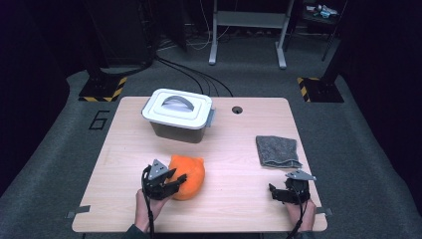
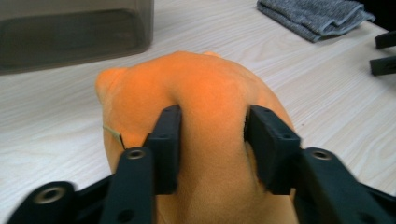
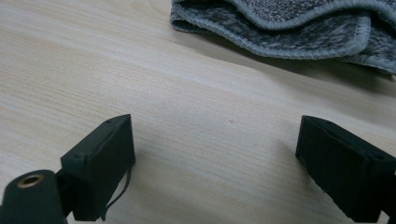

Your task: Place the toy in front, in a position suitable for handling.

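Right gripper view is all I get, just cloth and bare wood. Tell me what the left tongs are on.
Observer: The left tongs straddle an orange soft toy, with a pad touching each of its sides.
Operator: Now give me whatever stands beyond that toy.
Observer: A grey bin stands farther back, apart from the toy.
Operator: Report its lid.
Observer: The white lid is on the bin and closes it.
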`<action>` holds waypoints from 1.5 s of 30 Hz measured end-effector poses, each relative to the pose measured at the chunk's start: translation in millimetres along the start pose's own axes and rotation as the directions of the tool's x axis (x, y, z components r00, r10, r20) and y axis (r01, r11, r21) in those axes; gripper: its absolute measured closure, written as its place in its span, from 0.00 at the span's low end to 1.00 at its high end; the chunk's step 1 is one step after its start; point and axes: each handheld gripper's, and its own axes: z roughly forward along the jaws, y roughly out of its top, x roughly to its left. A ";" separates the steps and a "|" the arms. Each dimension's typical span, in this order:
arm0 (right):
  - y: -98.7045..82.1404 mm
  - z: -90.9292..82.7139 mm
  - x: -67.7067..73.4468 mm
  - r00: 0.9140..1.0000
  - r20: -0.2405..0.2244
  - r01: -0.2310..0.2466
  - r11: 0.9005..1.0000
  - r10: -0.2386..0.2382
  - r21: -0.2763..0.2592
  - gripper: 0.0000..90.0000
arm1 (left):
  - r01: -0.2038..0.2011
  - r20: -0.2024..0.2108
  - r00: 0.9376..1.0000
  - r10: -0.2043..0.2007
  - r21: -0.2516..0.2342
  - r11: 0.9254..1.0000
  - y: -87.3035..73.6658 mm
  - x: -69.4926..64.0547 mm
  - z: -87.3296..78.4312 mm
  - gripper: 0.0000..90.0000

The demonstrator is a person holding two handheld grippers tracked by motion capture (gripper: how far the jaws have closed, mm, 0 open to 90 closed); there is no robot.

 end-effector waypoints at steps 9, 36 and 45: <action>0.1 0.0 -0.1 1.000 0.000 0.000 1.000 0.000 0.000 0.12 | -0.072 0.022 0.997 0.073 -0.023 0.997 17.9 21.3 -22.4 0.35; 0.1 0.1 -0.4 1.000 -0.002 0.004 1.000 -0.004 0.000 0.12 | -0.068 0.251 0.968 0.018 0.190 0.979 30.4 83.4 44.4 0.25; 0.1 0.1 -0.4 1.000 -0.003 0.005 1.000 -0.005 -0.001 0.12 | -0.049 0.305 0.952 -0.006 0.171 0.984 22.4 79.5 48.1 0.49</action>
